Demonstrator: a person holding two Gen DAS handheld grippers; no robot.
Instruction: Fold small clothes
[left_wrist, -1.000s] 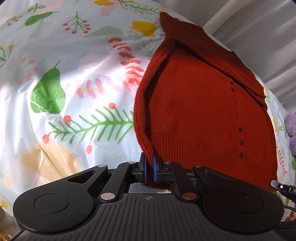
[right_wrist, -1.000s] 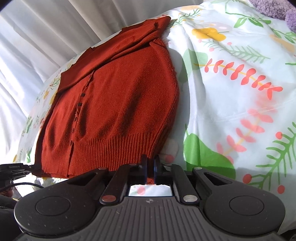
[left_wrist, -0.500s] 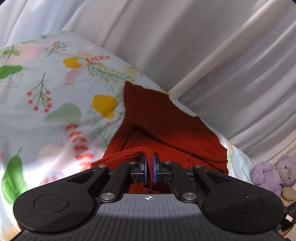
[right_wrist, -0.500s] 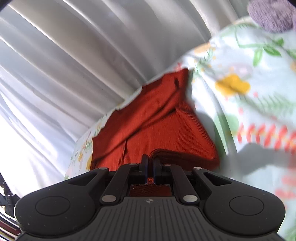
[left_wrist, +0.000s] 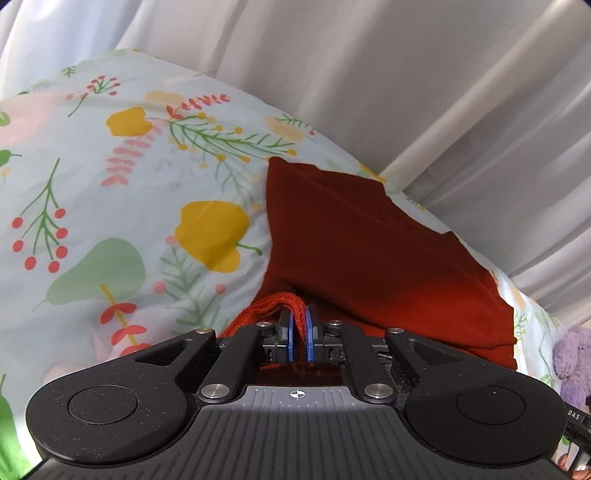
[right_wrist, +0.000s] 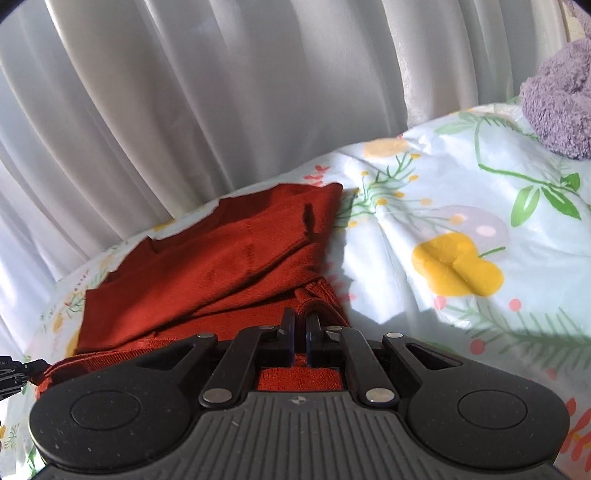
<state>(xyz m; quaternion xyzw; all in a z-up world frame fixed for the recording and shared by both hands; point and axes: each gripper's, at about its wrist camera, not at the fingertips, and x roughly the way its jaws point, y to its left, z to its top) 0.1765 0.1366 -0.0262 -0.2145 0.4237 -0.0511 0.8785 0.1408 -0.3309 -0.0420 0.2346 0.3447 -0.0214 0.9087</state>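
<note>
L tongs & R tongs both clamped on near hem of red sweater, on floral sheet.

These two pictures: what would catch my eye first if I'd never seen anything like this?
Probably the rust-red knitted cardigan, lying on a flowery sheet with white curtains behind. At the bottom of each view a black gripper pinches its ribbed hem: the left gripper at one corner, the right gripper at the other. A fluffy purple soft toy sits on the sheet, top right in the right view.
</note>
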